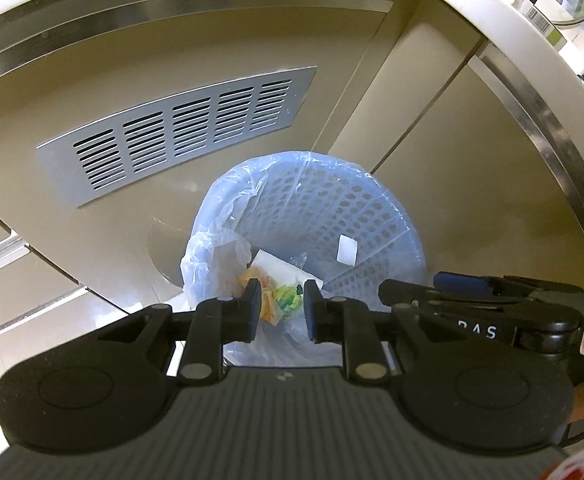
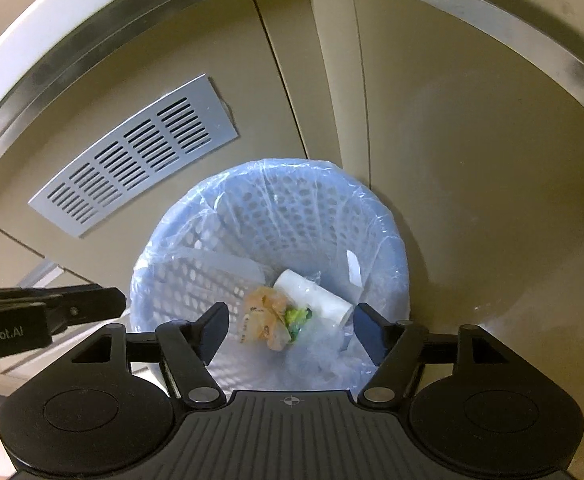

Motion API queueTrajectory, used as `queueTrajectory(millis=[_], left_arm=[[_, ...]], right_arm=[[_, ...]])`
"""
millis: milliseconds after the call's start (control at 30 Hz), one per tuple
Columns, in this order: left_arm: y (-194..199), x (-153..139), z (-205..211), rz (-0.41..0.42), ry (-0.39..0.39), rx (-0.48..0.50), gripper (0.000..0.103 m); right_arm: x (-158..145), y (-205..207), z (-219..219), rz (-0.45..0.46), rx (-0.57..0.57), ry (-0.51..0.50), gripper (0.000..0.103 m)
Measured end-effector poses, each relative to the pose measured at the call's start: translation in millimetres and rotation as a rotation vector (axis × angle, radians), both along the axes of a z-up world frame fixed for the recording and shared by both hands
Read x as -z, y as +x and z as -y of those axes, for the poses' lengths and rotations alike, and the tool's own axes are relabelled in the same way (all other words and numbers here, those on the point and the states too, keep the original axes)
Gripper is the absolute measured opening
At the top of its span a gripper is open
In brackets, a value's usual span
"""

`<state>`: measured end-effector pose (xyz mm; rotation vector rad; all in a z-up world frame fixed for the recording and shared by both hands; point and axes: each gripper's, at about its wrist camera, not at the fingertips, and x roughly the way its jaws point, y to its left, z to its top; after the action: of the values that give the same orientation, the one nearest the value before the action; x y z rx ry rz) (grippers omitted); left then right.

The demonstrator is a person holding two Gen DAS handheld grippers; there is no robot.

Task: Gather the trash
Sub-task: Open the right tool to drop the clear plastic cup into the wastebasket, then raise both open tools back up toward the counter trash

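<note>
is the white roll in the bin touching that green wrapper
Touching. The right wrist view shows the green wrapper pressed against the lower side of the white roll at the bin bottom, with no gap between them.

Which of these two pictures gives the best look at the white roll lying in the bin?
The right wrist view. There the white roll lies fully exposed in the lined bin, its round end visible. In the left wrist view only a flat white part shows, behind the left tongs.

The bin (image 2: 387, 240) mouth is open from above; wrappers (image 2: 276, 316) cover only its bottom. Cabinet doors (image 2: 471, 160) stand close behind, and the desk (image 1: 503, 12) edge overhangs.
</note>
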<state>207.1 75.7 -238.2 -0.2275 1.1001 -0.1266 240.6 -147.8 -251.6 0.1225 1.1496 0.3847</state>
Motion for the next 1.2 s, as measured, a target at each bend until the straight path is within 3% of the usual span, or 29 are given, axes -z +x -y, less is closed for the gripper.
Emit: queueTrajectory(millis=[533,900,1200], left_arm=[[-9,-16,11,0.009,0.009,-0.026,0.022],[-26,-56,11,0.05,0.038,-0.105,0.025],[-41,-100,8,0.114,0.06,-0.201,0.026]], right_arm=[[-16,-4,7,-0.004,-0.033,0.006,0.071],[-51,-5,-1,0.018,-0.092,0.057,0.071],[-97,-5,-4,0.049,-0.173,0.15,0.071]])
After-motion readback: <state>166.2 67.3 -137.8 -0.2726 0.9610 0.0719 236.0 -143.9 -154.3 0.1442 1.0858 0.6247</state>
